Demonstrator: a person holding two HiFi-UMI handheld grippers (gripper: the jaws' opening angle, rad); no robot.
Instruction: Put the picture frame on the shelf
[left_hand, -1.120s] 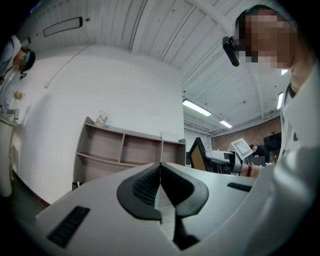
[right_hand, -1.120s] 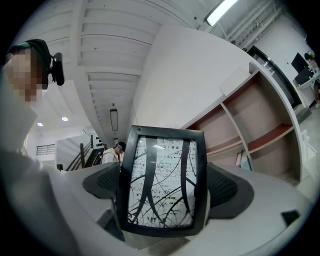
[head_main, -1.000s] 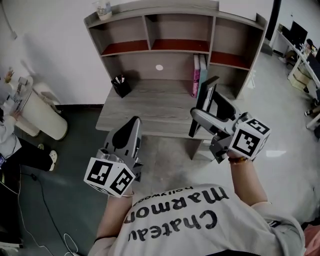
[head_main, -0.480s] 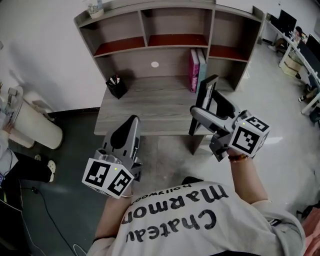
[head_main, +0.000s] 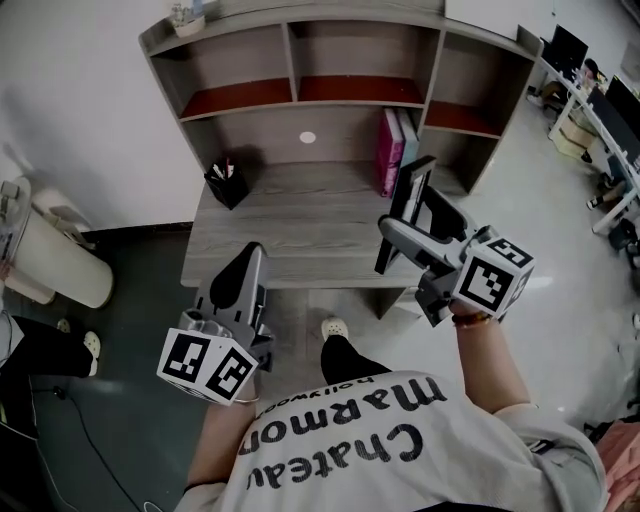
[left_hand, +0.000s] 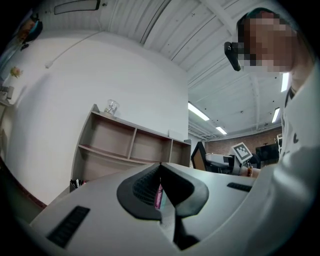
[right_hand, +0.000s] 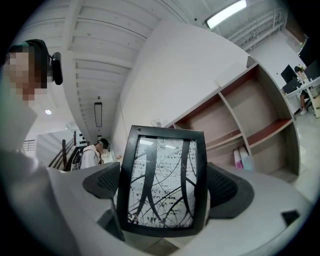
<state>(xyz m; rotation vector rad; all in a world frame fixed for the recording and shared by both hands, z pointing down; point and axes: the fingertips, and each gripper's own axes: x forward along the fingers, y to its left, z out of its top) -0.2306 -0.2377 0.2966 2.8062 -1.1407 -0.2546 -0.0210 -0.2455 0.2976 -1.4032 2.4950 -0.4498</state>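
Observation:
The black picture frame (head_main: 410, 205) stands upright between the jaws of my right gripper (head_main: 402, 232), which is shut on it above the desk's front right corner. In the right gripper view the picture frame (right_hand: 162, 182) fills the middle, with a dark branch print under glass. The grey shelf (head_main: 300, 95) with red-lined compartments rises at the back of the desk (head_main: 290, 225). My left gripper (head_main: 245, 280) hangs before the desk's front left edge, shut with nothing in it. Its closed fingertips (left_hand: 161, 185) meet in the left gripper view.
Pink and grey books (head_main: 395, 150) stand on the desk by the shelf's right side. A black pen holder (head_main: 226, 185) sits at the desk's left. A jar (head_main: 184, 17) stands atop the shelf. A white bin (head_main: 50, 260) is on the floor at left.
The view has shifted a little; the desk and shelf sit slightly lower and left. Both grippers hold nearly the same pose, the left one slightly lower. A shoe now shows under the desk edge.

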